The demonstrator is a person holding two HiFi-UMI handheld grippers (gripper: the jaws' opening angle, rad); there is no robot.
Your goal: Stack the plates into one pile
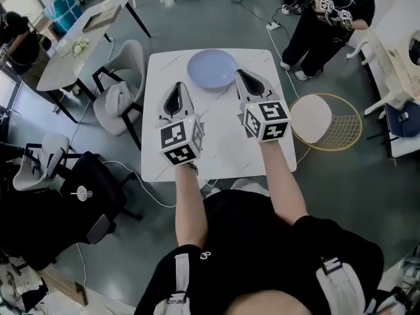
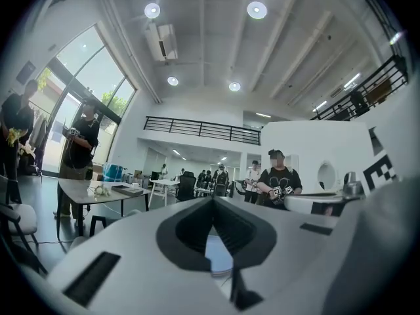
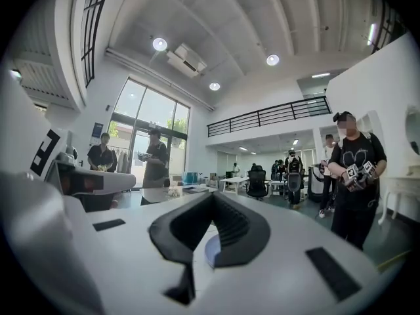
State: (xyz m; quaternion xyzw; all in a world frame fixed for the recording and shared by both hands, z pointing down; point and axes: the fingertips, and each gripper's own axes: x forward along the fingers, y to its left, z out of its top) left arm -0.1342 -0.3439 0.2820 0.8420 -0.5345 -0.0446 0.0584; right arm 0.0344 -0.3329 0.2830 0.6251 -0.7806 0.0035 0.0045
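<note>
Plate point(image 1: 212, 69) alone at far edge of surface point(image 1: 220, 149); left gripper point(image 1: 176, 96) and right gripper point(image 1: 247, 81) both clenched, empty, above surface.

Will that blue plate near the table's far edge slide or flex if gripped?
The blue plate looks rigid and glossy: probably stiff, likely slippery at the rim. On the smooth white table it may slide if nudged, and the far edge is close.

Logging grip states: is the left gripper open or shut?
Shut, empty. The left gripper shows its jaws meeting at the tips, nothing between them; the blue plate lies untouched beyond.
</note>
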